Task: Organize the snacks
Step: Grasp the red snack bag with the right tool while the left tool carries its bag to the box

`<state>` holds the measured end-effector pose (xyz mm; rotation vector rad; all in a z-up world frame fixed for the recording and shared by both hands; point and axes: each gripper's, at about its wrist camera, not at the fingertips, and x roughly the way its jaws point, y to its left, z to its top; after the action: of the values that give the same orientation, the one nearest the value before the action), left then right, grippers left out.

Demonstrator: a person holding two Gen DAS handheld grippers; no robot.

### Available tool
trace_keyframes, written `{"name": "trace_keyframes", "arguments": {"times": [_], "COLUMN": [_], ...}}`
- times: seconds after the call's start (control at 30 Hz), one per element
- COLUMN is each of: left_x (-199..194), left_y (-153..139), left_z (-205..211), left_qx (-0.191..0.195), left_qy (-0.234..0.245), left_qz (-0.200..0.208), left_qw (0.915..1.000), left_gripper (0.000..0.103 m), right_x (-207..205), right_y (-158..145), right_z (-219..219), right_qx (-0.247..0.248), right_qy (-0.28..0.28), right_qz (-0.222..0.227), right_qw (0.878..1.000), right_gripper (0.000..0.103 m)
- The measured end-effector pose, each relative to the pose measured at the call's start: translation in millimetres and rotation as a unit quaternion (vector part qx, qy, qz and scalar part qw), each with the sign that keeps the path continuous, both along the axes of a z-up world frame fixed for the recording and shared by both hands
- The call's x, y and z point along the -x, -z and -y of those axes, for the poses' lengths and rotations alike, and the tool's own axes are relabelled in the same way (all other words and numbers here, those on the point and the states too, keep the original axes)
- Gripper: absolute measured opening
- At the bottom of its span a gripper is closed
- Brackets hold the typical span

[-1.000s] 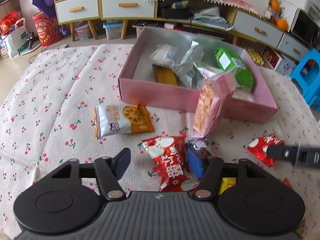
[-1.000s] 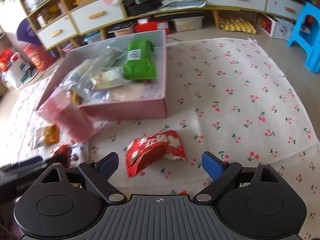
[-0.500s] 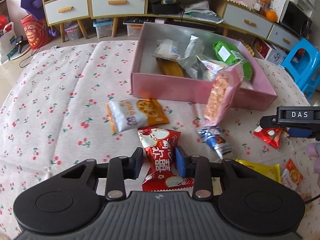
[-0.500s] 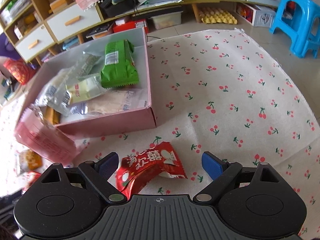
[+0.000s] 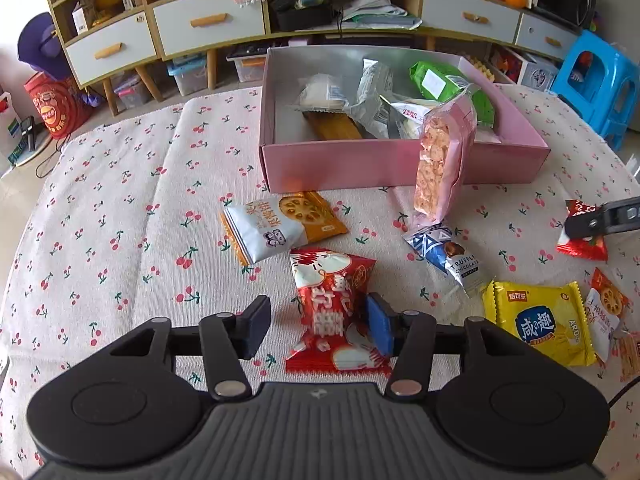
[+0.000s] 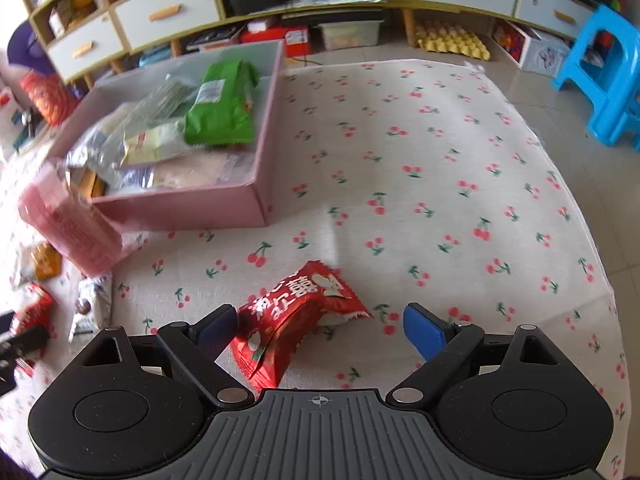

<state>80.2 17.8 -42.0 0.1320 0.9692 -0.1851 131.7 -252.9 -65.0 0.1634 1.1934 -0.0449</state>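
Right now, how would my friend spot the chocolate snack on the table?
Find the pink box on the cherry tablecloth. A tall pink packet leans on its front; the chocolate snack lies at its foot, the only blue-and-white wrapper.

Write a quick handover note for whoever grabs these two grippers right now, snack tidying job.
Left gripper: jaws just reopened, astride a red snack packet on the cloth; right pad touches it, left pad is clear, so no grip.
Right gripper: wide open over a second red packet, not gripped.
Pink box: already holds several packets, including a green bag.
Pink cracker bag leans on the box front, outside.
Left to box: both red packets, the orange-and-white packet, chocolate bar, yellow packet, the cracker bag.
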Motion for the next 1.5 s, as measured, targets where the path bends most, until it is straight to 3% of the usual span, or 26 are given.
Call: {"name": "trace_keyframes", "arguments": {"times": [0.2, 0.3, 0.4, 0.47, 0.6, 0.7, 0.73, 1.13, 1.5], "left_x": [-2.1, -2.0, -1.5, -1.2, -1.9, -3.5, -3.8, -4.8, -4.1], "left_y": [-0.3, 2.0, 3.9, 3.2, 1.3, 0.0, -0.4, -9.5, -32.8], "left_z": [-8.3, -7.2, -5.6, -4.4, -3.9, -5.5, -6.4, -12.1, -17.9], "left_qx": [0.053, 0.05, 0.039, 0.032, 0.027, 0.03, 0.033, 0.07, 0.109], "left_qy": [-0.013, -0.012, -0.011, -0.009, -0.009, -0.016, -0.018, -0.019, -0.032], "left_qz": [-0.017, -0.018, -0.018, -0.016, -0.016, -0.018, -0.02, -0.027, 0.004], "left_qw": [0.9984, 0.9985, 0.999, 0.9993, 0.9995, 0.9993, 0.9991, 0.997, 0.9935], "left_gripper": [0.057, 0.055, 0.05, 0.048, 0.033, 0.031, 0.029, 0.022, 0.021], "right_x": [0.0, -2.3, -4.2, -5.5, -6.0, -5.9, -6.3, -0.3, 4.2], "right_y": [-5.1, -3.5, 0.8, 3.8, 3.7, 2.6, 2.3, -3.5, -26.2], "right_z": [12.8, 6.8, -3.4, -8.7, -16.9, -16.5, -14.9, -4.5, 2.3], "right_qx": [-0.081, -0.109, -0.098, -0.083, -0.042, -0.03, -0.034, -0.098, -0.156], "right_qy": [0.057, 0.067, 0.07, 0.067, 0.057, 0.057, 0.059, 0.09, 0.124], "right_qz": [-0.003, -0.008, -0.014, -0.017, -0.013, -0.01, -0.01, -0.039, -0.015], "right_qw": [0.995, 0.992, 0.993, 0.994, 0.997, 0.998, 0.998, 0.99, 0.98], "right_gripper": [0.092, 0.09, 0.089, 0.081, 0.065, 0.041, 0.038, 0.037, 0.037]}}
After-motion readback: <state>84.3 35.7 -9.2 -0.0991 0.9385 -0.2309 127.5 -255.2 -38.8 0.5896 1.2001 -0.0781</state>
